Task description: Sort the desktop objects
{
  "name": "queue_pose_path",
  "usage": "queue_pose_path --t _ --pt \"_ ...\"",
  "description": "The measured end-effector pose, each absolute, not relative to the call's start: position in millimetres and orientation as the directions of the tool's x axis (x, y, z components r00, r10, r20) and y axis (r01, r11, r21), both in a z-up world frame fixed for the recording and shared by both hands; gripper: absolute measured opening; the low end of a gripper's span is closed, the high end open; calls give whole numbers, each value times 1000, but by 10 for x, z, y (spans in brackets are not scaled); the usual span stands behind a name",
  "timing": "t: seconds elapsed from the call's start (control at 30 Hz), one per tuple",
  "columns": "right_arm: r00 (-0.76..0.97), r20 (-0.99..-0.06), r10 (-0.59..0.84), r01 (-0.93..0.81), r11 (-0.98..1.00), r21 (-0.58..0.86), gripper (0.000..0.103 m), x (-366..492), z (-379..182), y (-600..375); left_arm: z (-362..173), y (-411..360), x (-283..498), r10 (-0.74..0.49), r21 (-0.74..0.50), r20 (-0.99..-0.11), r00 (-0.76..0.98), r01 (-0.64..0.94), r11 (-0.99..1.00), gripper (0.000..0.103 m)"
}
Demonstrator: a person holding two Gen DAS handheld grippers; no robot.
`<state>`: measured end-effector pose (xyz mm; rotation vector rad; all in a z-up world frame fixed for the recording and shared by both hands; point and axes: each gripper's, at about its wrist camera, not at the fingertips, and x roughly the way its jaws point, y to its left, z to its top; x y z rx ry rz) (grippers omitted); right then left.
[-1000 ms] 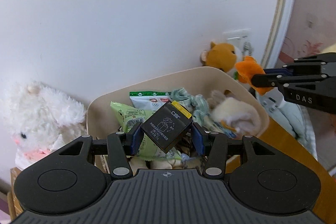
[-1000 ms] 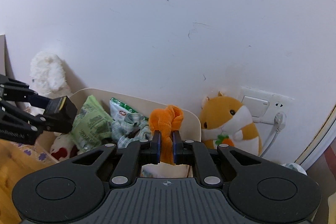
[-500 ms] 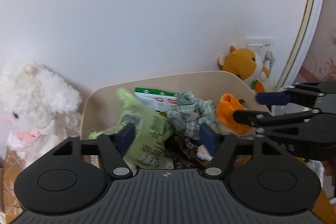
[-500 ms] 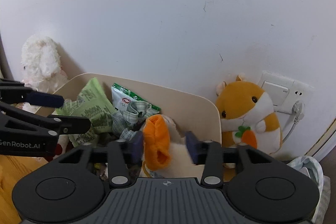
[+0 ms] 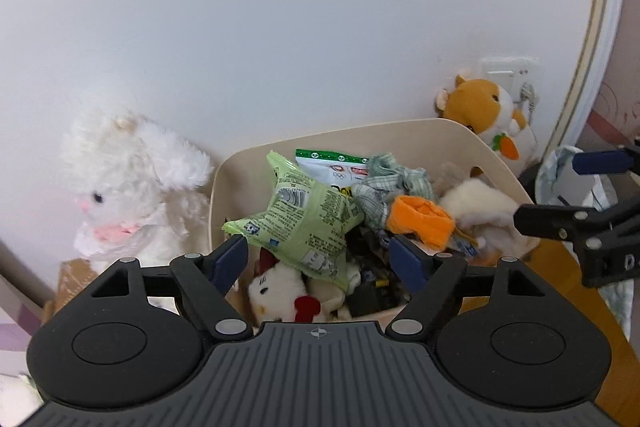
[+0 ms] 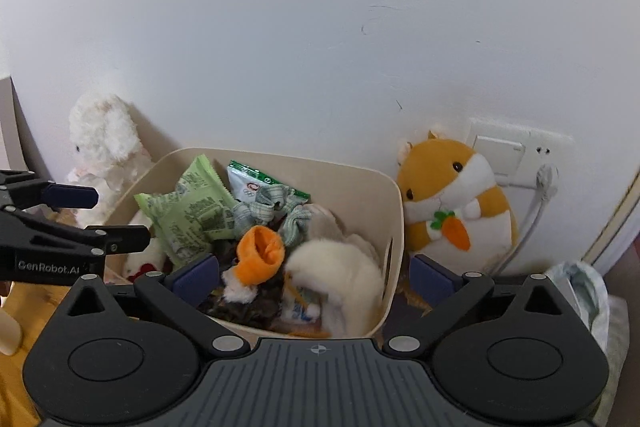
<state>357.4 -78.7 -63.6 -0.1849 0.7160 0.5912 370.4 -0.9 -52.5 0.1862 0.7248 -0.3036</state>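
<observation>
From the left wrist camera we see our left gripper with its jaws spread wide and nothing between them, hanging over a cream bin that stands against the white wall. The bin is heaped: a green snack bag lies on top toward the bin's left side, a white-and-green packet stands behind it, a checked cloth sits in the middle, and an orange sock rests just right of the cloth, touching a pale furry toy. Lower down, near the bin's front edge, a small white toy with a red bow and a dark box show through. A white plush rabbit sits outside the bin's left wall — an orange hamster plush sits behind its right corner. Our right gripper enters from the right edge, jaws apart.

From the right wrist camera our right gripper is likewise spread and empty, above the bin's front edge. The orange sock lies in the bin between the green snack bag and the pale furry toy. The hamster plush stands beside the bin's right wall, under a wall socket. Our left gripper reaches in from the left edge, open, with the orange-brown worktop below it.
</observation>
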Motion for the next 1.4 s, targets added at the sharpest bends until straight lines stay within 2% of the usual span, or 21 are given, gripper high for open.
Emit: queue_pose_path --t 0.13,0.23,0.43,0.97,1.4 --pt "590 -692 417 -565 825 15 103 3439 -555 -833 -360 -19 3451 -219 70 -671 708 355 932 79" --pt "612 -672 416 -556 831 8 103 3297 -462 -940 -206 -21 3220 -237 71 -652 720 369 927 79" --pt "595 -696 403 -530 847 37 103 3017 -322 -1173 63 -61 2791 -255 88 -635 729 397 914 79" --pt "576 -679 455 -550 830 90 103 1988 104 -1859 570 -206 1473 -190 105 -633 751 327 939 79" --pt "578 -638 508 -592 799 100 103 1076 458 -2231 836 -66 455 -158 73 -650 743 269 960 79"
